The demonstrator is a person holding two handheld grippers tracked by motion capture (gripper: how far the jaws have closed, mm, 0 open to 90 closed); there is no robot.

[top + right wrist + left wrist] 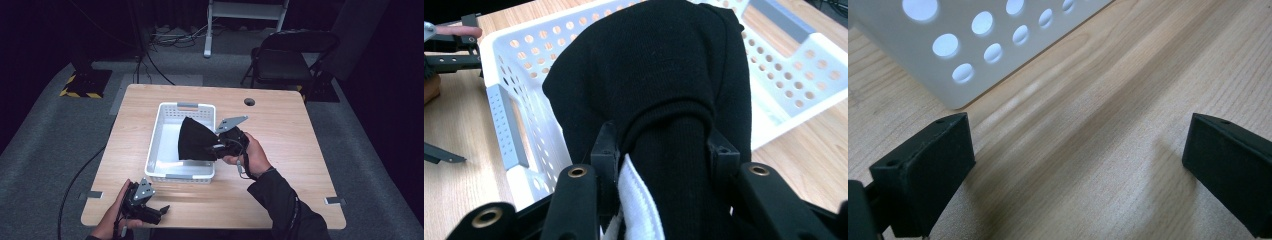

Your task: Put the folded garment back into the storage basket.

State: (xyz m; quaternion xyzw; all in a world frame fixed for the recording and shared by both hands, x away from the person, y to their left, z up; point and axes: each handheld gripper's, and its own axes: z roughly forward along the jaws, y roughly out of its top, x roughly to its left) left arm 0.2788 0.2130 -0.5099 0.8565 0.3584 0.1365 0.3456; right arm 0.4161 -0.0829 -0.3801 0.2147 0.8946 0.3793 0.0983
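A white perforated basket stands on the wooden table, left of centre. My right gripper reaches over the basket's right rim, shut on a black knitted cloth that hangs above the basket's inside. In the right gripper view the cloth bulges out between the jaws of the right gripper, with a white strip beside it and the basket below. My left gripper rests near the table's front edge, open. In the left gripper view, bare wood lies between the jaws of the left gripper, near a basket corner.
A black folding chair stands behind the table. A cable hole sits near the far edge. Small metal brackets mark the table's front corners. Bare wood lies right of the basket.
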